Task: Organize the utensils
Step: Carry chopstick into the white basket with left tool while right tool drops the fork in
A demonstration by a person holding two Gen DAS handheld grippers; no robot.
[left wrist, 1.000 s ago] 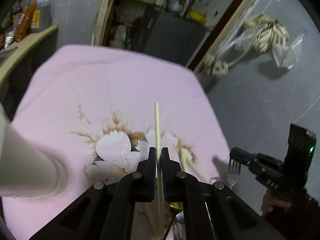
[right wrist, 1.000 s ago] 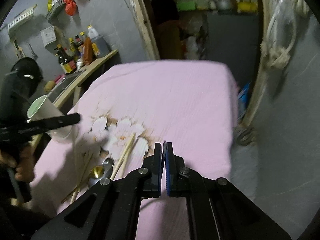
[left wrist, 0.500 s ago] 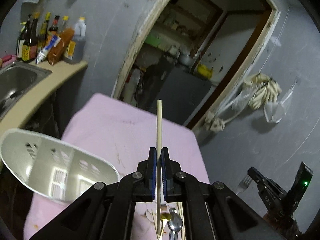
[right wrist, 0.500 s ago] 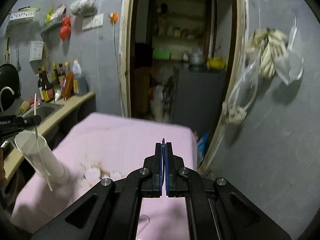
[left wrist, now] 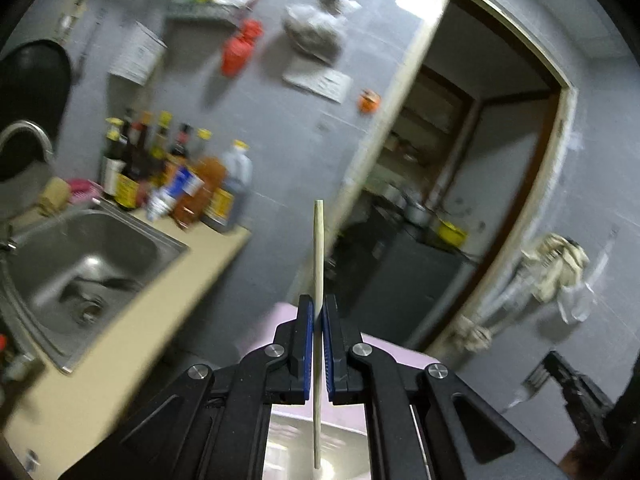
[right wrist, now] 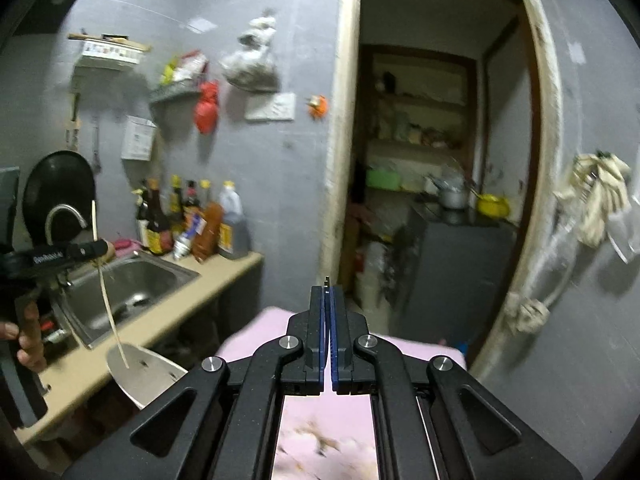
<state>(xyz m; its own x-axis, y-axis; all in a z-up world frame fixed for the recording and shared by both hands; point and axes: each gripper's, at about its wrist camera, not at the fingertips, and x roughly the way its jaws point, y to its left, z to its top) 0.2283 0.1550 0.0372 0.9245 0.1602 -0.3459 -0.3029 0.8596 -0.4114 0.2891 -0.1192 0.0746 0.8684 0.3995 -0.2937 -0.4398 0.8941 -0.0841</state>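
Your left gripper point(left wrist: 316, 316) is clenched on a chopstick point(left wrist: 318, 256), held upright so its lower tip dips into the white holder point(right wrist: 140, 372) below, likely for a clean drop. Your right gripper point(right wrist: 329, 296) pinches a fork point(left wrist: 534, 380) by its handle, waiting beside, above the pink table point(right wrist: 248, 340).

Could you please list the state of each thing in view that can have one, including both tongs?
Left tongs: shut on the chopstick.
Chopstick: gripped upright, lower tip over the white holder.
White holder: tilted, mouth open; the chopstick's tip shows against it.
Right tongs: shut on the fork.
Fork: held in the right tongs, tines sticking out.
Sink: tap shows no running water.
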